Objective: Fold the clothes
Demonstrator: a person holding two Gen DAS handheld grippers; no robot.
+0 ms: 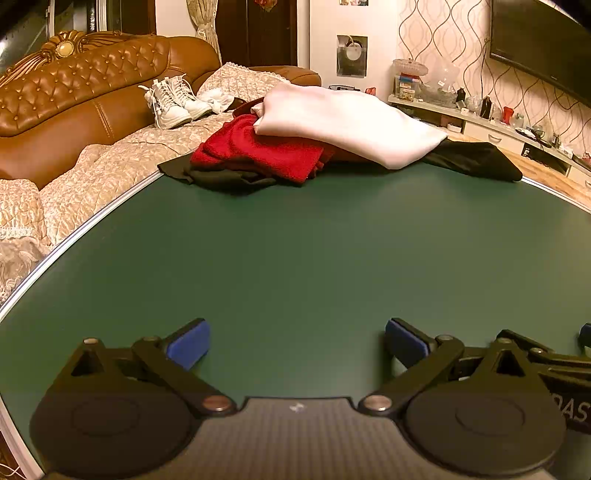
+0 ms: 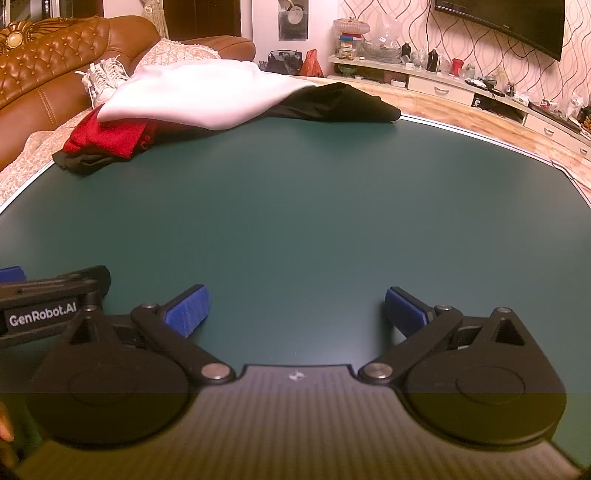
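A pile of clothes lies at the far edge of the green table [image 1: 295,258]: a white garment [image 1: 343,122] on top, a red fleece garment [image 1: 258,147] under its left side, and black clothes [image 1: 476,158] beneath. The pile also shows in the right wrist view, with the white garment [image 2: 199,92], the red one [image 2: 110,136] and the black one [image 2: 340,103]. My left gripper [image 1: 297,341] is open and empty, low over the near table. My right gripper [image 2: 295,310] is open and empty beside it, far from the pile.
A brown leather sofa [image 1: 85,96] with a beige cover stands left of the table, with white sneakers [image 1: 177,101] on it. A low TV cabinet [image 2: 461,85] with bottles and a wall TV [image 2: 509,22] are at the right. The table has a metal rim [image 1: 74,236].
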